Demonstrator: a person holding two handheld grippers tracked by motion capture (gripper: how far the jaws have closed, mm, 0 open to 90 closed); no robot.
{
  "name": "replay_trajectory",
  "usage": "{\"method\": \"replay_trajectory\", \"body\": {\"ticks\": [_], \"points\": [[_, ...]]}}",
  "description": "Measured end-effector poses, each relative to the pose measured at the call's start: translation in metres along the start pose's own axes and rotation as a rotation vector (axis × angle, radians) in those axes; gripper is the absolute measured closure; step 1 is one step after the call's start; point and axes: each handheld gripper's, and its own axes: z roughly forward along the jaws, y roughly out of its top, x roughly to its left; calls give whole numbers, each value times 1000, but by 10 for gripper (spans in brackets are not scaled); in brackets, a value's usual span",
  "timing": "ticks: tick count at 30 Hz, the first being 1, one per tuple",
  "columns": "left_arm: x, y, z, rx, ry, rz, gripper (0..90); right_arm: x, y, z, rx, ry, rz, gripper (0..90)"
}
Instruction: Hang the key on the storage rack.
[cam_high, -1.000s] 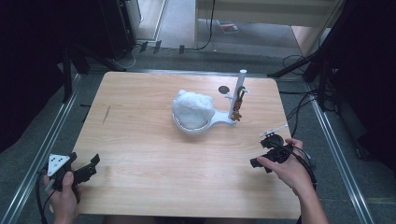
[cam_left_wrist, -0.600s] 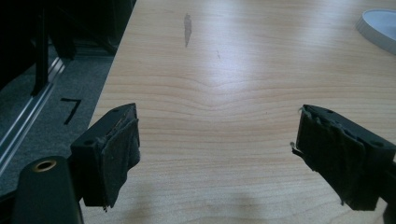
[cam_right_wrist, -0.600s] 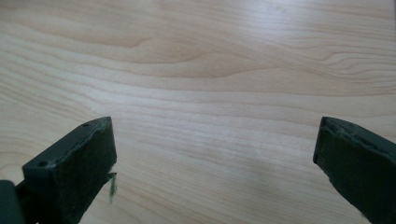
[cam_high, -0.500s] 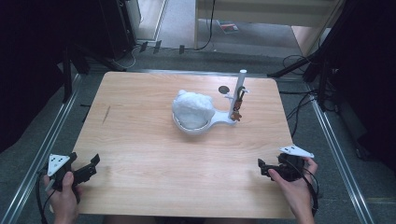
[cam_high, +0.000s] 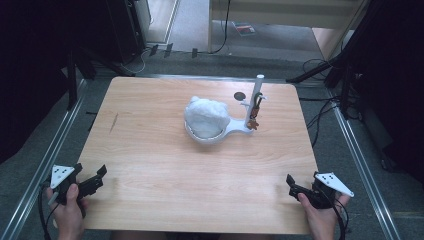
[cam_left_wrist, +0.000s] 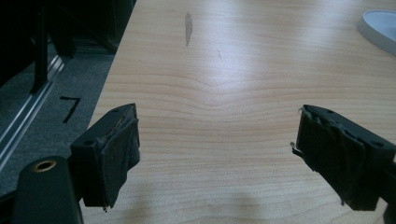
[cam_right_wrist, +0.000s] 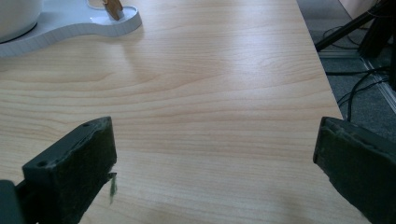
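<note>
Resting wide-open and empty at seven and five o'clock, both grippers' fingers (cam_left_wrist: 112, 154) should approach the white fluffy mound (cam_high: 206, 117) slowly across the wooden surface (cam_high: 150, 150).

One white stand (cam_high: 235, 131), one white fluffy lump (cam_high: 206, 117), one wooden table (cam_high: 150, 150), two claws.

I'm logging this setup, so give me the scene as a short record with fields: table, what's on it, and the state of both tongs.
table: wooden top
centre item: white stand with an upright post
on the stand: white fluffy lump
on the post: small brown piece
left tongs: open, holding nothing, at the near left corner
right tongs: open, holding nothing, at the near right corner
</note>
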Motion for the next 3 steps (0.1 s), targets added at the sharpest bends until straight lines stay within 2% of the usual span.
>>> {"method": "replay_trajectory", "body": {"ticks": [3], "points": [[0, 0, 0, 4, 3, 6, 137, 1, 0, -3, -17, 6, 6, 0]]}}
